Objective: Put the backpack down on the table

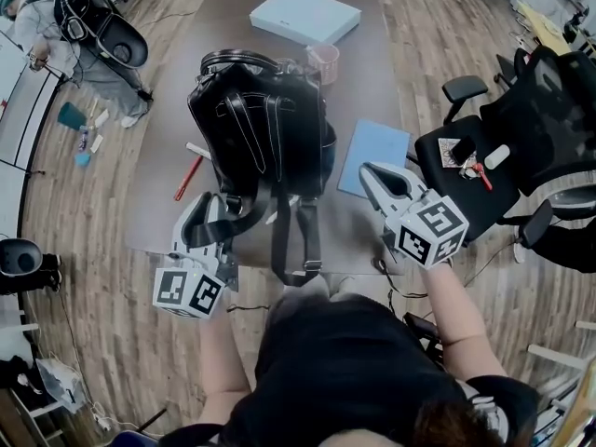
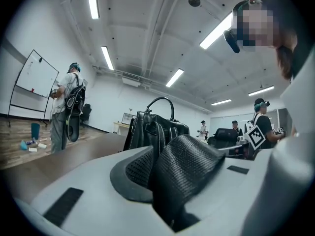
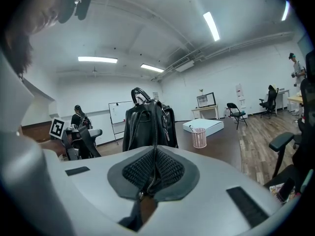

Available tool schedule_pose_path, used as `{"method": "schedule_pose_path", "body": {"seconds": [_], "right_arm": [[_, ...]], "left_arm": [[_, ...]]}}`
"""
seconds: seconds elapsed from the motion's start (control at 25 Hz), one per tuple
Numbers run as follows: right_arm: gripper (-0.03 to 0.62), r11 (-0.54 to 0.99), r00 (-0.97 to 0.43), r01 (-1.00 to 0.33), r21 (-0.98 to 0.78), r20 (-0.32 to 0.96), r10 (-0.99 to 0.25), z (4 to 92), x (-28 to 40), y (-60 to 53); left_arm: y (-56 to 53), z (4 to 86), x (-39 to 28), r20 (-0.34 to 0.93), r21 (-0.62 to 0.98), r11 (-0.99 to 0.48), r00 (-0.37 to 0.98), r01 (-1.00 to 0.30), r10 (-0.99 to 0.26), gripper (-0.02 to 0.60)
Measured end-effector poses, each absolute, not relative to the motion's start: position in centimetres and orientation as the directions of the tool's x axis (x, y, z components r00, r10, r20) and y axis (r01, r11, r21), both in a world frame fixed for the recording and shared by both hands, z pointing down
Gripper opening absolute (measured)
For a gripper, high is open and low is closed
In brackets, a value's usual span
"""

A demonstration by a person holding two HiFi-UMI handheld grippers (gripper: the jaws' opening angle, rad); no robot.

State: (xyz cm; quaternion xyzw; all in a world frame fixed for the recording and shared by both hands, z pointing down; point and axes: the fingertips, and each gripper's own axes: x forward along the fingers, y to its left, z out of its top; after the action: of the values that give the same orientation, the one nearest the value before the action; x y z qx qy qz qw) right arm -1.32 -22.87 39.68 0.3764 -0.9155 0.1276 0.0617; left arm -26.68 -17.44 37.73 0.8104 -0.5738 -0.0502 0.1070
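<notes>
The counter [image 1: 372, 91] already bears the backpack [image 1: 265, 128], upright on its base; laying it flat well probably means tipping it slowly by the strap, clear of the cup [image 1: 323, 61] just beside the backpack. That strap [image 2: 192, 161], on the backpack's near side, is clenched in the left tongs [image 2: 165, 171]; the right tongs [image 3: 153, 173], off the backpack's right, are clenched on nothing. Only the left gripper view shows the pinch; only the head view shows both tongs' places.

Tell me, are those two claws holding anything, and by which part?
The left gripper is clamped on a black mesh shoulder strap of the backpack. The right gripper is shut and empty.
</notes>
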Motion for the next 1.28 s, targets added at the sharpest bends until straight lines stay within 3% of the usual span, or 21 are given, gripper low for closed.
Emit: {"method": "schedule_pose_path", "body": {"seconds": [0.64,1.28], "right_arm": [[0.018,0.689,-0.716,-0.697,-0.200,0.254,-0.650,41.2,-2.0,-22.3],[0.017,0.688,-0.716,-0.696,-0.205,0.256,-0.649,41.0,-2.2,-22.3]], "left_arm": [[-15.8,41.0,-27.5,0.169,0.236,-0.238,0.281,-0.942,-0.945,0.075],[-15.6,40.8,-27.4,0.175,0.226,-0.227,0.269,-0.947,-0.947,0.075]]}}
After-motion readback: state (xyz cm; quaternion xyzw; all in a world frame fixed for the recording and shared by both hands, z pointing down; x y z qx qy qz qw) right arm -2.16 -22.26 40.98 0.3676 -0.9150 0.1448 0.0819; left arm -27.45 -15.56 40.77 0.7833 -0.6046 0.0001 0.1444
